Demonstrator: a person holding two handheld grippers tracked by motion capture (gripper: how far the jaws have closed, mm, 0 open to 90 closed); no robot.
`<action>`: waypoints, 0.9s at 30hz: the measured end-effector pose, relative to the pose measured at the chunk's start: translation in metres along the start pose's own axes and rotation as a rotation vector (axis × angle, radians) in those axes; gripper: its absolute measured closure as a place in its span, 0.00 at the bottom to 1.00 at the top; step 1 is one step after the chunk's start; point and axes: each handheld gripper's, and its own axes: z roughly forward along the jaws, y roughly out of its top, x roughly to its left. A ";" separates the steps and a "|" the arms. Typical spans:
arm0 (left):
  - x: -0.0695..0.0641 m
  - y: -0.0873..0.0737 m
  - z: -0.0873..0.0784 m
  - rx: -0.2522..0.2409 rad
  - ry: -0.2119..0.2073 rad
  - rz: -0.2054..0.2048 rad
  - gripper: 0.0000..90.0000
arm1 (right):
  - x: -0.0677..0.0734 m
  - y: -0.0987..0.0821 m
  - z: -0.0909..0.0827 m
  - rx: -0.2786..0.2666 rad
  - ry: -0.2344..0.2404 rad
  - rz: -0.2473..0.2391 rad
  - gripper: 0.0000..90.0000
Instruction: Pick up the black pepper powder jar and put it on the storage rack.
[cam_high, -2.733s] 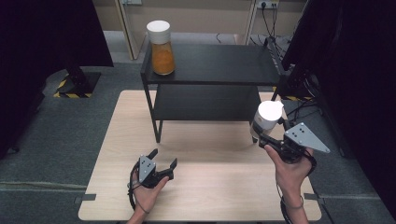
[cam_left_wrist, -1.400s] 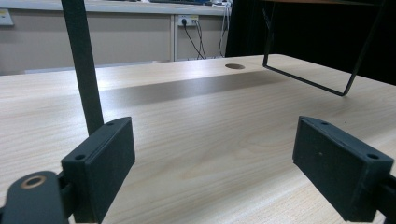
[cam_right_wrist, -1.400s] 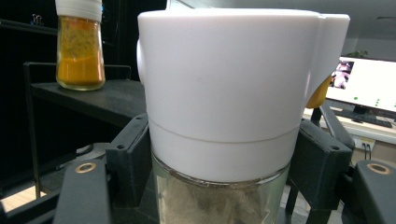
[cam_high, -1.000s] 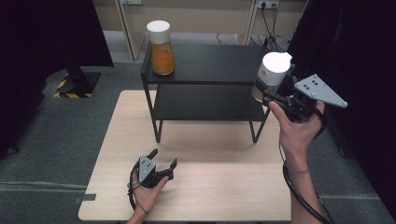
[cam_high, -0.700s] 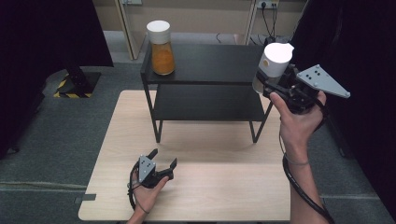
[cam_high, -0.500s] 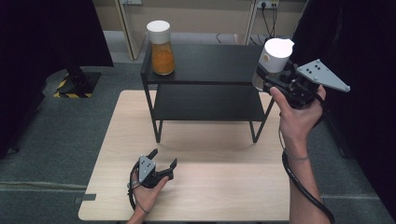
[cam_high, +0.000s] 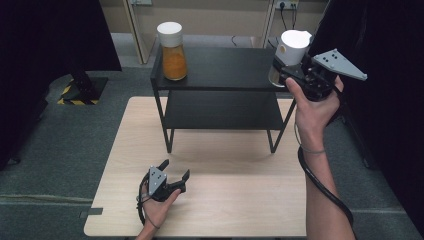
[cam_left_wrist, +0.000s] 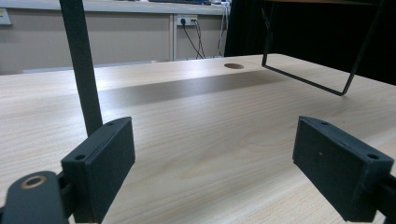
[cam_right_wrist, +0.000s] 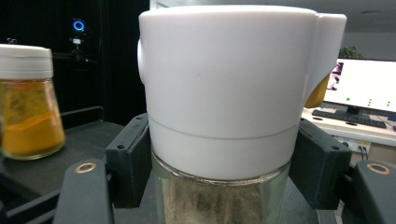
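High view shows the white-lidded spice jar (cam_high: 290, 55) clamped in the right gripper (cam_high: 286, 74) at the right end of the black shelf rack (cam_high: 220, 70), higher than a second ago and nearly ready to be lowered onto its top, well right of the turmeric jar (cam_high: 173, 51), while the left gripper (cam_high: 173, 173) rests open on the table (cam_high: 240, 200) in front of the rack.

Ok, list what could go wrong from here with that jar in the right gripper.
1. The right gripper grips the white-lidded jar just under its lid; it may slip or tilt.
2. The jar hangs at the black shelf's right edge; set down too near it, it could topple off.
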 end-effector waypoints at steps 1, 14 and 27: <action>0.000 0.000 0.000 0.000 0.000 0.000 0.14 | -0.001 0.001 0.003 0.003 -0.004 0.002 0.34; 0.001 0.000 0.000 0.000 -0.002 -0.003 0.14 | -0.010 0.005 0.027 0.040 -0.040 0.028 0.34; 0.000 0.000 0.000 0.002 -0.002 0.000 0.14 | -0.011 0.000 0.029 0.046 -0.053 0.033 0.34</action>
